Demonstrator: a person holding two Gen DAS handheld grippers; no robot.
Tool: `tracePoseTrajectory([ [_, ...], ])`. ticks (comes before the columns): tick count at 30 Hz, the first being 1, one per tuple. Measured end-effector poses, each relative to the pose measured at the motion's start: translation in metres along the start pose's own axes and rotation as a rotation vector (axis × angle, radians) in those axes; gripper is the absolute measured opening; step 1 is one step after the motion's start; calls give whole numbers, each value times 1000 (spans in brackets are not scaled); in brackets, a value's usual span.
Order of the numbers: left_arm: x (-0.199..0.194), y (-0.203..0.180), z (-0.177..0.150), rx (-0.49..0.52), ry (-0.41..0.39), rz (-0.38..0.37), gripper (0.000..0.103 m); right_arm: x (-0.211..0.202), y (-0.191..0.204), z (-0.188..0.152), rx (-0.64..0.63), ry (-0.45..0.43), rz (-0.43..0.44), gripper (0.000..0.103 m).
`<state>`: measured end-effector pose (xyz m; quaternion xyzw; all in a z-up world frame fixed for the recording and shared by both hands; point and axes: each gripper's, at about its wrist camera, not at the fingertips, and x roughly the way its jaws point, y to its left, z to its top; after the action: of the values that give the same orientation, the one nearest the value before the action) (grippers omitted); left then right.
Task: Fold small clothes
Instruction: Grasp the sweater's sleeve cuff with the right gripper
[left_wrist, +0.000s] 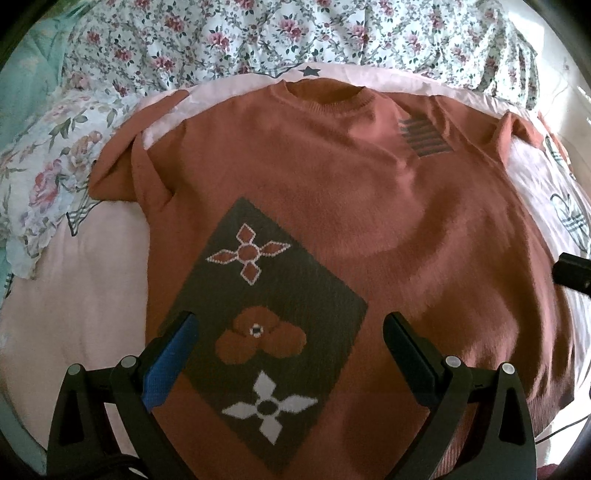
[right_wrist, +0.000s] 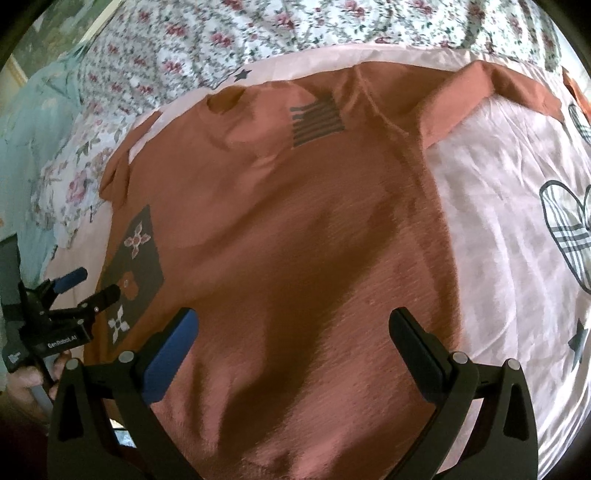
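A rust-orange sweater (left_wrist: 332, 192) lies spread flat, front up, on a pink bedsheet (left_wrist: 81, 295). A dark diamond panel (left_wrist: 266, 317) with flower motifs sits on its left side and a striped patch (left_wrist: 423, 138) near the neckline. The left gripper (left_wrist: 288, 343) hovers over the panel, fingers wide apart and empty. The right gripper (right_wrist: 291, 339) hangs above the sweater's lower body, equally spread, holding nothing.

From my right claw (right_wrist: 291, 332) I see its jaws spread wide above the rust-orange sweater (right_wrist: 295, 206), gripping nothing. The sweater lies flat, front up, on the pink bedsheet (right_wrist: 498, 206). At the far left my left claw (right_wrist: 94, 284) hovers open over the dark patterned panel (right_wrist: 136, 266).
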<state>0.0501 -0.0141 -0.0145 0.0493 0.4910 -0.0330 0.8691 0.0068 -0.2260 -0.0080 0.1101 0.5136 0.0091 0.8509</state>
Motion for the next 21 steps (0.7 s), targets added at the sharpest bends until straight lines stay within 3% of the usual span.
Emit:
tracePoseTrajectory([
  [5, 8, 5, 15, -24, 9, 0, 100, -7, -43, 22, 117, 7, 1, 102],
  [7, 10, 7, 20, -32, 9, 5, 100, -12, -64, 33, 160, -22, -5, 97],
  [9, 14, 8, 26, -43, 9, 10, 100, -14, -92, 45, 223, -31, -24, 86],
  [18, 31, 4, 51, -49, 39, 29, 100, -17, -256, 105, 622, -200, -41, 58],
  [21, 40, -2, 56, -44, 58, 40, 100, -9, -310, 128, 735, -273, -56, 58],
])
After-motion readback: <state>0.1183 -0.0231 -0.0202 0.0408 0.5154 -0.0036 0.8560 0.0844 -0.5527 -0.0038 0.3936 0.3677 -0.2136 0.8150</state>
